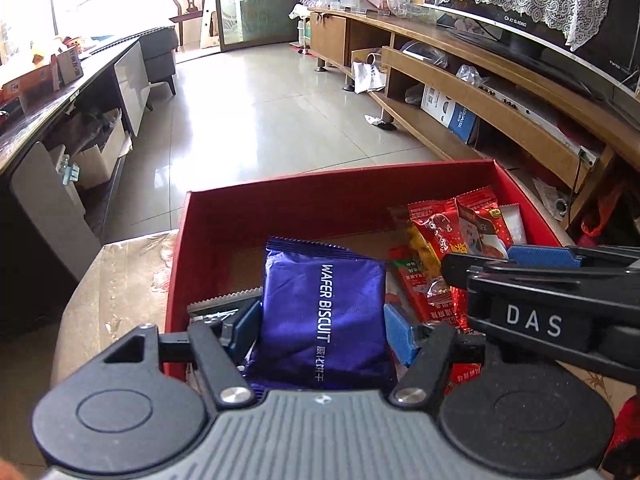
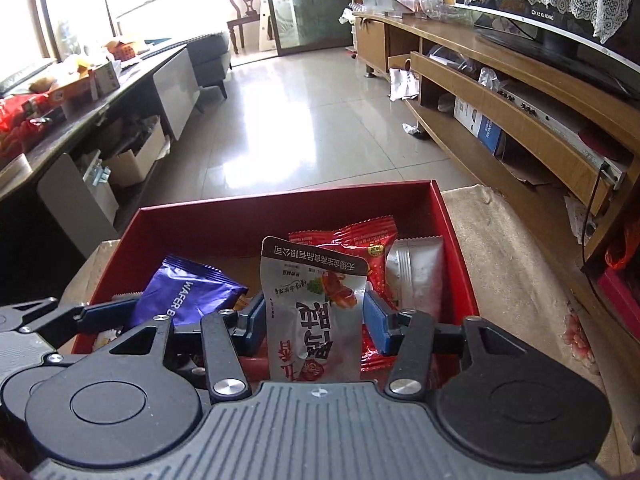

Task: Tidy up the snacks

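Lowering both packets into the red box (image 1: 320, 200): left tool (image 1: 320, 326) clamps the purple wafer packet (image 1: 320, 312); right tool (image 2: 314, 316), partly open, barely touches the silver packet (image 2: 308, 312). Release low, inside.

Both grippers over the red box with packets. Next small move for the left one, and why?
Probably open the left gripper and let the purple wafer biscuit packet drop. The packet already hangs inside the red box, over bare cardboard floor, and the other snacks lie to its right. The right gripper holds its silver packet loosely over that pile.
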Available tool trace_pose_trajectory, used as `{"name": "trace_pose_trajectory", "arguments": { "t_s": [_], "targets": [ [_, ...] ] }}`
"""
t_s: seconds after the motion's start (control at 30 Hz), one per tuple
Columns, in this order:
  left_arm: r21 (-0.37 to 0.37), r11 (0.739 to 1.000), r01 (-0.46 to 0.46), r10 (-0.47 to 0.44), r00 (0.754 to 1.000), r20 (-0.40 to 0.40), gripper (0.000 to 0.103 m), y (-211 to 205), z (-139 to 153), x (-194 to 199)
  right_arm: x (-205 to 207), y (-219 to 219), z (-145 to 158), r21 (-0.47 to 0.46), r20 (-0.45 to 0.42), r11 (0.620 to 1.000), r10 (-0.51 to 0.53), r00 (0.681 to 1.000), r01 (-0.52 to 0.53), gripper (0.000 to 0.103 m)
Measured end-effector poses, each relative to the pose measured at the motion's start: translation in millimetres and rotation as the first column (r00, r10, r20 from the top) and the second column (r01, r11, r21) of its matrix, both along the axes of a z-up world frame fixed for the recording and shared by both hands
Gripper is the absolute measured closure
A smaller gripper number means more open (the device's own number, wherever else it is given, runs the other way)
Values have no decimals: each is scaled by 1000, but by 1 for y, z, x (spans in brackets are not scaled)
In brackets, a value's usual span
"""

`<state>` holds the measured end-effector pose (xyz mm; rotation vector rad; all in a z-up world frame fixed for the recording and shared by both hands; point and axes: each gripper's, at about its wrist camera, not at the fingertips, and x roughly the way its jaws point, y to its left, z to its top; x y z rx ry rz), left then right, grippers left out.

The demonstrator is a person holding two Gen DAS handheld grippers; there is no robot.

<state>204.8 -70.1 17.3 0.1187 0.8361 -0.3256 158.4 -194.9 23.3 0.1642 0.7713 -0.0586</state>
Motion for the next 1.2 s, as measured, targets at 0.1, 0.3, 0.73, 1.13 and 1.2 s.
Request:
{"name": "trace_pose_trajectory", "arguments": {
  "t_s": [0.1,0.3,0.73,1.13,1.2],
  "targets": [
    [-3,1000,-5,5,1000,-4,41,2,2,-1,2,-1,-2,13,-11,1000,2,1000,-2,40],
    [2,1000,-13,13,1000,-6,41,5,3,-2,0,-1,3,12,7,1000,-2,1000,2,38],
    [-10,997,-77,77,997,-2,35,27,17,-16,-22,3,31,-12,73,1000,14,997,-14,32],
    [-26,995,-92,94,992,85,21,35,41,-47,-60,4,51,-27,122,1000,-1,993,4,30],
    [-37,994,-105,109,988,108,19,40,49,-55,-70,3,55,-15,137,1000,-13,991,15,29]
  ]
}}
